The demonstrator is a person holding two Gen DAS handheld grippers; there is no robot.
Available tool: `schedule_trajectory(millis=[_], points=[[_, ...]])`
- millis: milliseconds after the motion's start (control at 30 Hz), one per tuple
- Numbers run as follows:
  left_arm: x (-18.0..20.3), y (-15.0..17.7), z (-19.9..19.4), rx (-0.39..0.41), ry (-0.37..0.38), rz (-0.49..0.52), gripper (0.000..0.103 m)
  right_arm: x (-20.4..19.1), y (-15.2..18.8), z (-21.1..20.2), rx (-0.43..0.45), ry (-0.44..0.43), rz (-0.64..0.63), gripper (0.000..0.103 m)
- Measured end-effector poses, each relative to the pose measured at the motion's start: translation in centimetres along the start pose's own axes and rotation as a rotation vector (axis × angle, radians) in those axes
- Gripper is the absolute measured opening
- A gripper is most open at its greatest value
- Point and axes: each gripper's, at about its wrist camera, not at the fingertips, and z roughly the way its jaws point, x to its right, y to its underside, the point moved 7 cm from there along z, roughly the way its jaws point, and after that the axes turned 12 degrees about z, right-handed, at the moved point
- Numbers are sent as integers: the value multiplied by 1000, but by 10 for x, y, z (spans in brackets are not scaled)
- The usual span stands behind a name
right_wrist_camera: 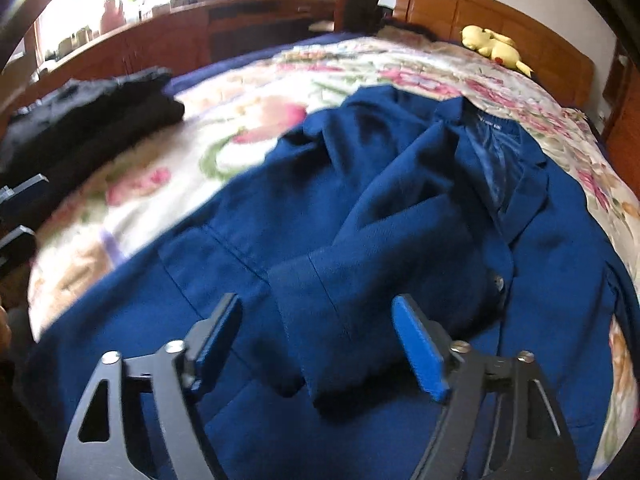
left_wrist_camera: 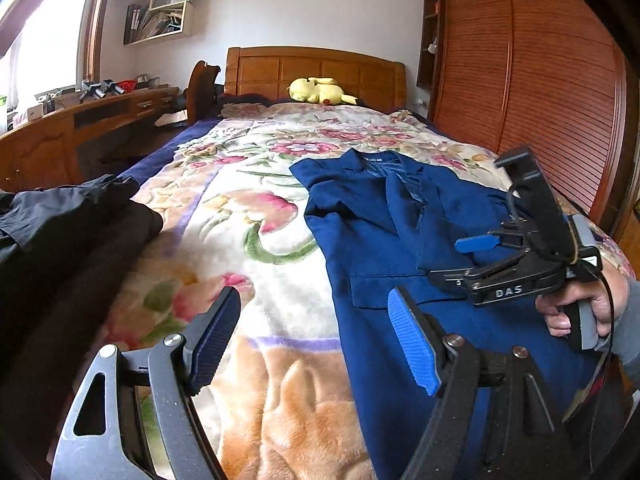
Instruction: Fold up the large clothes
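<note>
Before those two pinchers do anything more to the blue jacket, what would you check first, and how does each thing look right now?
1. Blue jacket lying spread on the bed: ok.
2. One sleeve folded across the jacket front: ok.
3. Right gripper open, nothing between its fingers: ok.
4. Left gripper open and empty, over the jacket's edge: ok.
5. Dark clothes pile apart from the jacket: ok.
6. Other sleeve tucked in: cannot tell.

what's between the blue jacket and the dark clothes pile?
Only bare floral blanket separates the blue jacket from the dark clothes pile; nothing lies on that stretch. Clearest in the left wrist view.
</note>
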Motion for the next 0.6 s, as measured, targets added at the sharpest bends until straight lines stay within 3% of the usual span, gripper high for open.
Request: schedule_trajectory(millis=[133,200,300,600], points=[[3,2,3,-2,31,-7,77,3,-4,6,-9,33,-25,47],[6,3,3,-1,35,1,77,4,-7,5,2,40,-29,27],[10,2,3,5,45,2,77,9,-9,-5,44,45,-13,15],[26,-14,1,44,65,19,77,46,-8,-76,261,104,106,9]])
